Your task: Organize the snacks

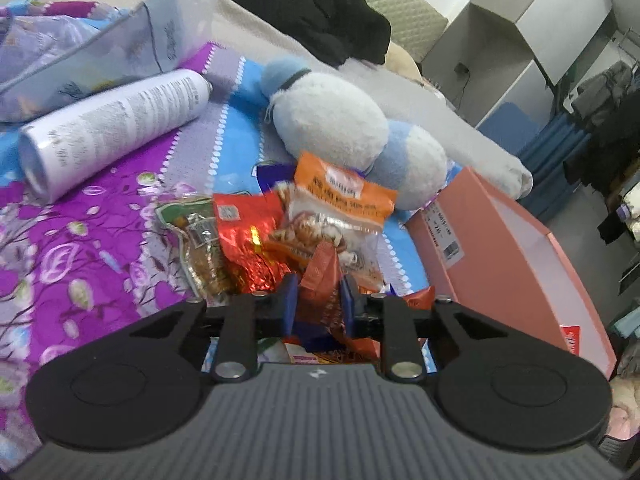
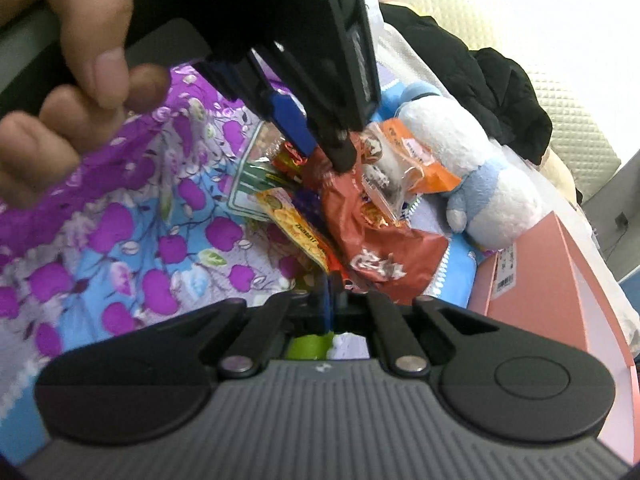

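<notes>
The snacks (image 1: 280, 236) lie in a loose heap on the flowered bedspread (image 1: 80, 248), between a plush toy (image 1: 332, 120) and the near edge of the bed, with a pink box (image 1: 500, 240) just to their right. That box stands open and looks bare inside, so I take it to be where the packets are meant to go.

The left gripper (image 1: 319, 300) has its blue fingers (image 1: 290, 300) closed on the crimped top edge of a reddish-brown bag (image 2: 380, 236). Pinching the seam makes sense: the flat strip gives the pads something firm, while the puffed body would slip or crush. From the other side, the bag hangs down from that grip over the pile, so it seems partly lifted already.

The right gripper (image 2: 330, 300) hovers low at the near side of the heap with its fingers nearly together and nothing visibly caught between them. An orange-topped clear packet (image 1: 344, 196) leans against the plush toy, and a red foil pack (image 1: 244, 228) and a green-edged one (image 1: 188, 232) lie flat beside it. A white spray can (image 1: 116, 124) rests farther off, well apart from the food.
</notes>
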Demonstrator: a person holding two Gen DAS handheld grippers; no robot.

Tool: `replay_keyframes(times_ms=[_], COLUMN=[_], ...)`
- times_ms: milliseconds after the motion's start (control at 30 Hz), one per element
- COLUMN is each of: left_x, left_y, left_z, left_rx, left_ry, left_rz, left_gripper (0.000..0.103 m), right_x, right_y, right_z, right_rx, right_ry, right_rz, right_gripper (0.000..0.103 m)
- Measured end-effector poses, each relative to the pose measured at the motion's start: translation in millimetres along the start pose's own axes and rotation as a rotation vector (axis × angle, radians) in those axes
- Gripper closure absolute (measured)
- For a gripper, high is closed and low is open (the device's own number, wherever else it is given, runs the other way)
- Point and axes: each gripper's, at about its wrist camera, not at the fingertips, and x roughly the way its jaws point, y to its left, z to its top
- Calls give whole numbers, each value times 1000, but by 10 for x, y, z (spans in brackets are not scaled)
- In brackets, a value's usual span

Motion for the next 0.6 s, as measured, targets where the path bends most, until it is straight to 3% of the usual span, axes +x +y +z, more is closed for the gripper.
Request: replay_keyframes(times_ms=[333, 600], left_x=[-685, -1157], left_y=[-1, 47], left_z=[-184, -404], left_rx=[-18, -17], left_ry=[-15, -8], left_rz=[40, 116], left_gripper=[77, 77], right_x=[-433, -916], right_y=[53, 190], right_z=[-98, -284], right_rx=[19, 71], right_ry=[1, 26], right_rz=[29, 62], right_gripper=[101, 101])
